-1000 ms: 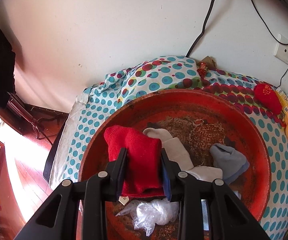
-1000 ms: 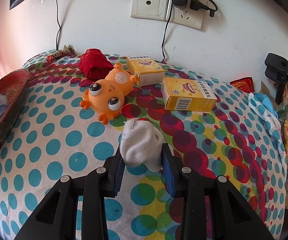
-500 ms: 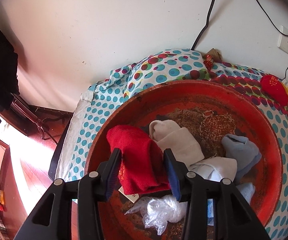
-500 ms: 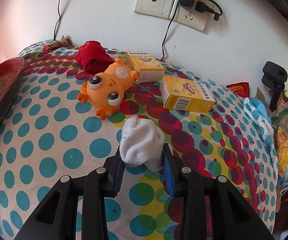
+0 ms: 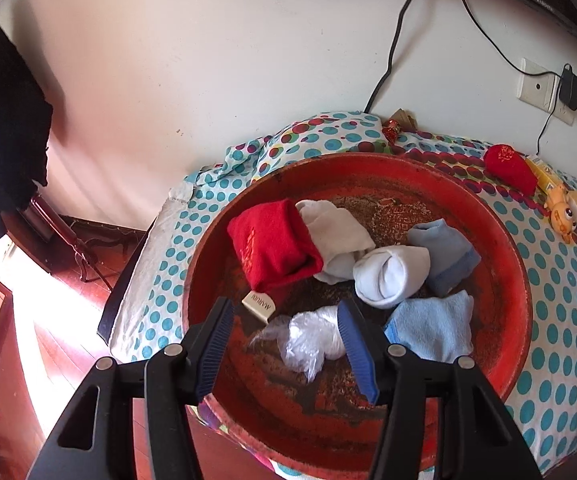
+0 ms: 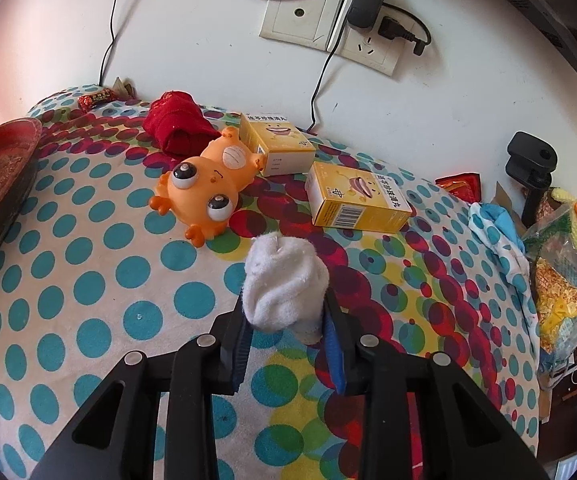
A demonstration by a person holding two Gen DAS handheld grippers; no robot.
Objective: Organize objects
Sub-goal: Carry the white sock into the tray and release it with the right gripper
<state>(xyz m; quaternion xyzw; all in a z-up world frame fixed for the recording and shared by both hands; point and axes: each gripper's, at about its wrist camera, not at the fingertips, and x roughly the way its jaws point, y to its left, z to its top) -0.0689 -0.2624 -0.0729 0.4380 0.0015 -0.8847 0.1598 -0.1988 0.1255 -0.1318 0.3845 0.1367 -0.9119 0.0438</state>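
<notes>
Polka-dot cloth (image 6: 88,280) covers the bed below a white wall (image 6: 208,40). Left claw (image 5: 284,340) is opening, empty, over the red basin (image 5: 508,360). Right claw (image 6: 284,344) pinches a white sock (image 6: 280,280).

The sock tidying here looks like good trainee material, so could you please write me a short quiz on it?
1. True or false: the red sock lies in the red basin.
2. What does the right claw grip? A) orange toy B) white sock C) yellow box
3. Fill in: between the left claw's opening jaws, nothing is gripped; behind them a crumpled clear ____ lies in the basin.

Key
1. True.
2. B: the white sock is pinched between the pads, above the dotted cloth; the orange toy and yellow box lie farther back.
3. Bag.
</notes>
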